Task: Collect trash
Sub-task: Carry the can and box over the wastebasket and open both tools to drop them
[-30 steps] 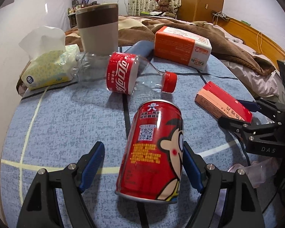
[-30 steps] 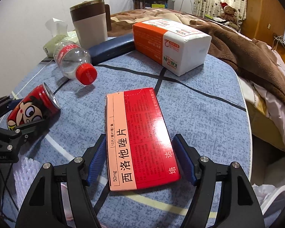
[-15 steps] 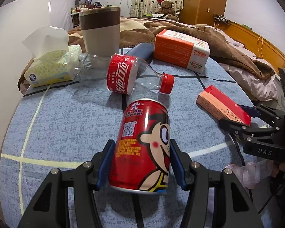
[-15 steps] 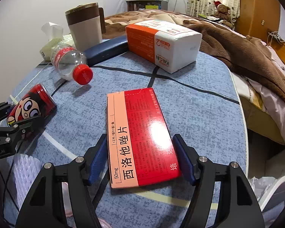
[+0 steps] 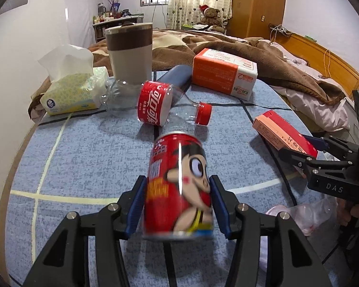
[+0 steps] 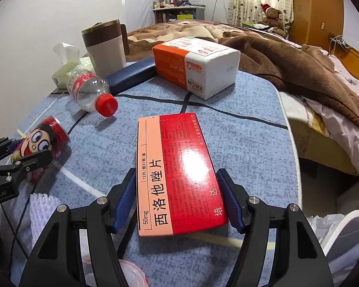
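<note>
Fingers [image 5: 141,205] of left gripper [image 5: 178,205] closing, clamp blurred can [image 5: 178,186]; right gripper [image 6: 177,201] hugs box [image 6: 177,174], contact unclear

Both the left gripper [image 5: 178,205] and the right gripper [image 6: 177,199] are black, angular frames with silver screws and blue finger pads [image 6: 124,198]; white "DAS" lettering marks one body at right.

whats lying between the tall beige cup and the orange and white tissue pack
A dark blue case lies flat on the table between the cup and the tissue pack; the right wrist view shows it best.
</note>
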Tool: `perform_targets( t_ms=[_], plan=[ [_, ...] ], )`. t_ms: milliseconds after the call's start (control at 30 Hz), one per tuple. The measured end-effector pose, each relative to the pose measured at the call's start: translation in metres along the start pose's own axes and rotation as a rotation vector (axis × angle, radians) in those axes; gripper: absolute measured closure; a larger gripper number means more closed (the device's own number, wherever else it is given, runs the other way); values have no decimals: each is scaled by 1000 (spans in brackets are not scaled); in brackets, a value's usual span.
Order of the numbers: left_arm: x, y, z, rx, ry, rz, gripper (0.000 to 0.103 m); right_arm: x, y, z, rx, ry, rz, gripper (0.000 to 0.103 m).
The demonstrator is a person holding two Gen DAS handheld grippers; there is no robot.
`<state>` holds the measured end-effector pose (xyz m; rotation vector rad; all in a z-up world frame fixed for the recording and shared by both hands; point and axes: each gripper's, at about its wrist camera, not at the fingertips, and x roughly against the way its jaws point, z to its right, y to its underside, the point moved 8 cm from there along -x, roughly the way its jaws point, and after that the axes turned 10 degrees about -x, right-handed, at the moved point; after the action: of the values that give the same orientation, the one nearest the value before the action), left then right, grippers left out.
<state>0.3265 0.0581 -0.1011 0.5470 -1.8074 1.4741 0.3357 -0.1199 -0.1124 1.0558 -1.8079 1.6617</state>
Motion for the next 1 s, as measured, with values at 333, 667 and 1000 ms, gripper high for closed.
perform_targets(
  t_ms=[333, 667, 1000],
  plan=[
    [20, -1, 9, 3, -3, 35, 49, 18, 0, 4, -28, -14, 36, 36],
    [57, -8, 33, -12, 20, 99, 49, 57, 2, 14, -63, -26, 98, 36],
    [92, -17, 73, -55, 58, 167, 49, 108, 12, 36, -107, -12, 172, 36]
  ],
)
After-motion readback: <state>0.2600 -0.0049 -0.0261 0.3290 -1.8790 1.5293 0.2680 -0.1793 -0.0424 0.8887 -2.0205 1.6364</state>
